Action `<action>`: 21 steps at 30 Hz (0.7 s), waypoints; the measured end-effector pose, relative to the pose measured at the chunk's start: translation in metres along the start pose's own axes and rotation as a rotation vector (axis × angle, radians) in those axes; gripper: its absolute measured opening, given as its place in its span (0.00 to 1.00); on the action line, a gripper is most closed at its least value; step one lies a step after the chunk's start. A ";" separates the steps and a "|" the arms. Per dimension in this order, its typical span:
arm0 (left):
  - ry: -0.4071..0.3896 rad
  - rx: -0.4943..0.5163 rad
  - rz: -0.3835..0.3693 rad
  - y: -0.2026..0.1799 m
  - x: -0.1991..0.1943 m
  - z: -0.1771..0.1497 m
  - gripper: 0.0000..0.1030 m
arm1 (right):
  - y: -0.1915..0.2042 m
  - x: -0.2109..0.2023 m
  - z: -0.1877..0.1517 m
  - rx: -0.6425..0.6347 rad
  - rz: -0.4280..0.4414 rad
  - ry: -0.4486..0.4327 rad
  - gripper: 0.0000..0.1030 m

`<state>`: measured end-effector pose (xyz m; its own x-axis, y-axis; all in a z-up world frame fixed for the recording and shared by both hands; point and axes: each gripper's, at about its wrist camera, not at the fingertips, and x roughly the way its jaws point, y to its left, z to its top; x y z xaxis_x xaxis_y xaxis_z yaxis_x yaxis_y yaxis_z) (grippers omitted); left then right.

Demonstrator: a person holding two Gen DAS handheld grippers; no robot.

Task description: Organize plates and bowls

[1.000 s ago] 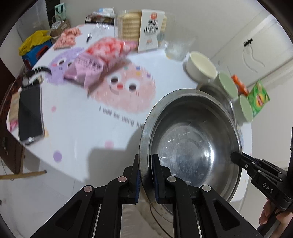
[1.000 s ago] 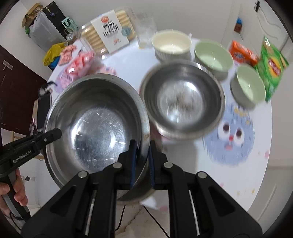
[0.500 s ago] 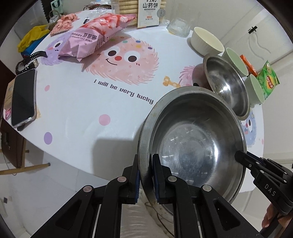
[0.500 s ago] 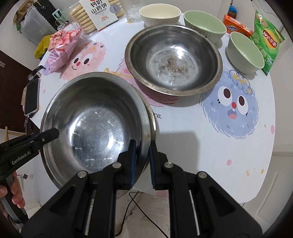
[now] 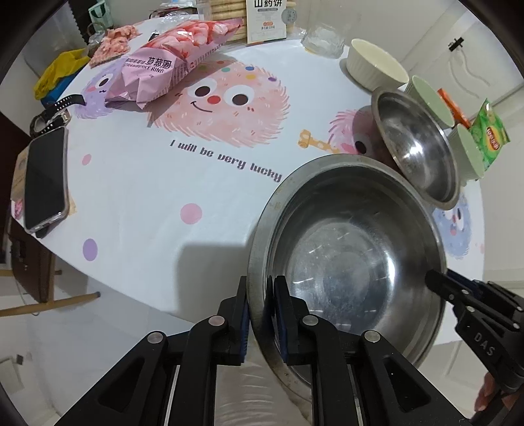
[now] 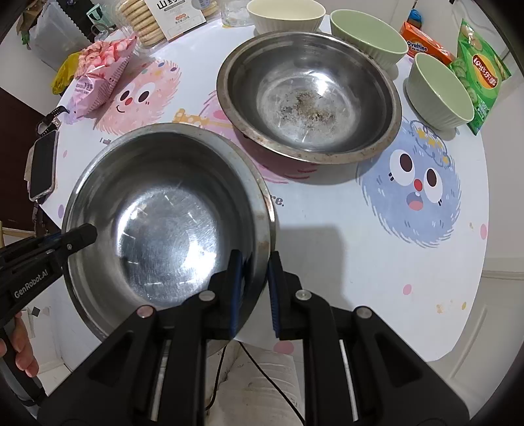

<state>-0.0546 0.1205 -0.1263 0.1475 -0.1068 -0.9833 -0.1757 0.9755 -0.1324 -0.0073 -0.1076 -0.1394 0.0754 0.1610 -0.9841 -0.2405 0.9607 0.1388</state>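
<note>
Right wrist view: a big steel bowl point(image 6: 163, 213) is held up over the near edge of the counter point(image 6: 344, 236). The right gripper point(image 6: 253, 288) has its jaws clenched on the bowl's right rim, one jaw inside and one outside. The left gripper point(image 6: 82, 234) comes in from the left and pinches the other side of the rim. In the left wrist view its jaws are clenched on the rim too, at the left gripper point(image 5: 260, 314).

Just past this bowl, farther back, a second steel bowl point(image 6: 308, 98) sits on the counter. It has dark crumbs in the bottom. It looks about the same size, so I think the held bowl is meant to go inside it.

Behind that bowl stand a cream bowl point(image 6: 283, 14) and a green bowl point(image 6: 368, 34). Another green bowl point(image 6: 439, 93) sits to the right. They are all apart from each other, not stacked.

So the job looks like it has only begun. No bowl is stacked yet. The held bowl needs to be set down, and the small bowls still need to be put together. No plates show.

Around them lie a pink snack bag point(image 6: 95, 78), a biscuit pack point(image 6: 157, 16), a green chip bag point(image 6: 481, 75), an orange Ovaltine box point(image 6: 425, 49) and a phone point(image 6: 42, 167) at the left edge.
</note>
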 end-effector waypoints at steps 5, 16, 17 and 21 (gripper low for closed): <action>0.008 0.003 0.013 0.001 0.007 -0.002 0.15 | 0.004 0.003 0.002 -0.012 -0.023 0.009 0.17; -0.081 0.023 0.046 0.007 -0.014 -0.002 0.80 | -0.007 -0.017 -0.002 0.032 -0.017 -0.032 0.65; -0.102 0.034 0.044 0.006 -0.019 -0.001 0.82 | -0.010 -0.022 -0.002 0.037 -0.014 -0.046 0.66; -0.148 0.062 0.023 -0.003 -0.034 0.008 0.96 | -0.023 -0.045 -0.001 0.037 -0.003 -0.114 0.82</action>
<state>-0.0515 0.1227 -0.0915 0.2868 -0.0596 -0.9561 -0.1205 0.9879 -0.0977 -0.0066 -0.1370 -0.0984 0.1865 0.1806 -0.9657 -0.2045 0.9686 0.1416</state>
